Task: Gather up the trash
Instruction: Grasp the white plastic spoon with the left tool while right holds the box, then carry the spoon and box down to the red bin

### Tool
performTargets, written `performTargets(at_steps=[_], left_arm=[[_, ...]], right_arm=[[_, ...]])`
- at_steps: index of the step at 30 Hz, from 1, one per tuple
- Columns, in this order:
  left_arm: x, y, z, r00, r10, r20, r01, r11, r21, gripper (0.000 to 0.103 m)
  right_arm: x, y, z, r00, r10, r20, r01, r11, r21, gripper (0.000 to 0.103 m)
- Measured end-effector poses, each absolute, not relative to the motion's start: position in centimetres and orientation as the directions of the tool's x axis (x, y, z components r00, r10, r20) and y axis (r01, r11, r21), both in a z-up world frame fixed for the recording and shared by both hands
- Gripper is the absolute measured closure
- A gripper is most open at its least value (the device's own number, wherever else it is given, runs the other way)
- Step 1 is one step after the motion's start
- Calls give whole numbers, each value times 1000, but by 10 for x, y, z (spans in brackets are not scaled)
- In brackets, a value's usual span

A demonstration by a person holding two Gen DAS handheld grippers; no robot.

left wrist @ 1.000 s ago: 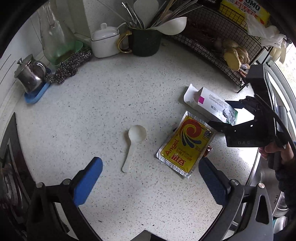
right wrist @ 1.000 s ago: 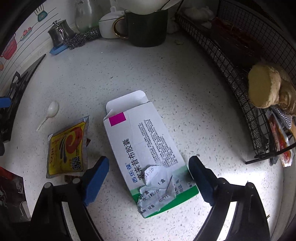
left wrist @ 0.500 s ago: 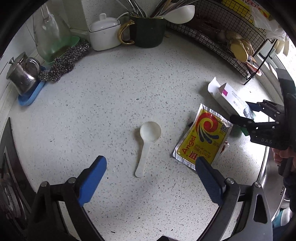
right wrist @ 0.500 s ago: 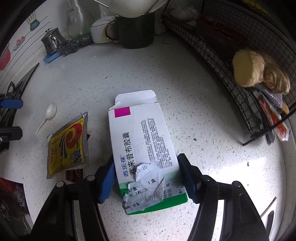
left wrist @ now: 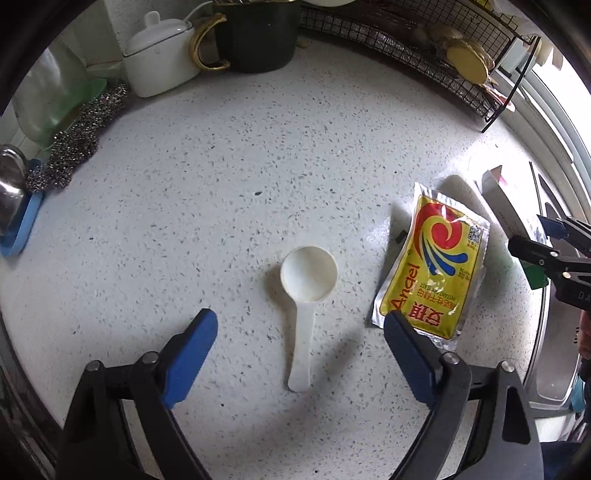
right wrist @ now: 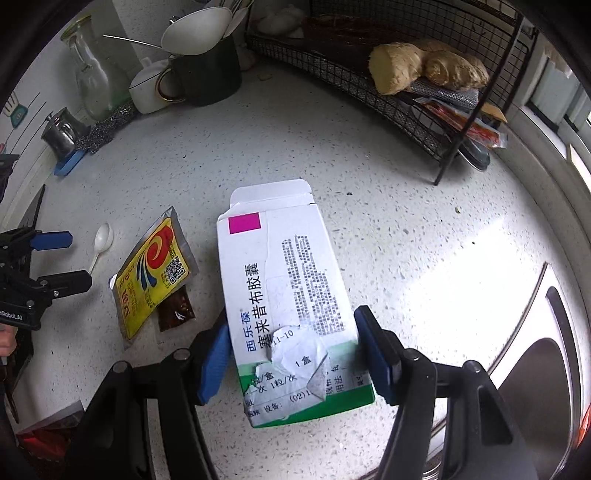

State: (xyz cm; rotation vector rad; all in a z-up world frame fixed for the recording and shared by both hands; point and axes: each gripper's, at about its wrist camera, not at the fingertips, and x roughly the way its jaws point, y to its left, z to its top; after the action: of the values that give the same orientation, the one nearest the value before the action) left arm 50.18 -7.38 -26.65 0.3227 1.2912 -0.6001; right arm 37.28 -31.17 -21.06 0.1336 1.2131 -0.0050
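My right gripper (right wrist: 295, 354) is shut on a white and green medicine box (right wrist: 284, 291), its blue pads pressed on both long sides; the box is tilted up off the speckled counter. My left gripper (left wrist: 301, 343) is open, low over the counter, its fingers either side of the handle of a white plastic scoop (left wrist: 306, 291). A yellow Angel yeast packet (left wrist: 432, 269) lies right of the scoop, under the right finger's tip. In the right wrist view the packet (right wrist: 151, 273) partly covers a small brown sachet (right wrist: 176, 308), and the scoop (right wrist: 100, 242) lies beyond it.
A black wire rack (right wrist: 406, 74) holding ginger stands at the back right. A dark mug of utensils (left wrist: 255, 33), a white lidded pot (left wrist: 159, 55), steel scourers (left wrist: 74, 144) and a glass jar (right wrist: 96, 74) line the back wall. A metal sink (right wrist: 543, 350) lies to the right.
My right gripper closed on the medicine box and tilted it up. My left gripper moved lower and closer, bringing the scoop between its fingers.
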Motion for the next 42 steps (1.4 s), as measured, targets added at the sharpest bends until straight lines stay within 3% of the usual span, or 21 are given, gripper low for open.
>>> performTargets(at_steps=[6,10,15,25,42], left_arm=[[509,-83,-268,175,-220,-960,652,756,-55,34],[505,-86,-269,196,-191,-962,670,742,-10,49],[504,-82,-266,202,-203,-958,642,766,-27,94],[487,-76,-253,206,-197,-958,607,794,-33,94],[396,-44,-153,349,-199,-916,480,877,-8,94]], right_arm=[[357,-297,-206,341,65,-938,150,981,122,42],[357,-288,-206,340,70,-938,148,981,126,42],[357,-285,-200,361,74,-930,139,981,132,42],[335,-287,-184,394,94,-915,114,982,150,42],[300,-269,-138,456,249,-854,-145,968,205,42]])
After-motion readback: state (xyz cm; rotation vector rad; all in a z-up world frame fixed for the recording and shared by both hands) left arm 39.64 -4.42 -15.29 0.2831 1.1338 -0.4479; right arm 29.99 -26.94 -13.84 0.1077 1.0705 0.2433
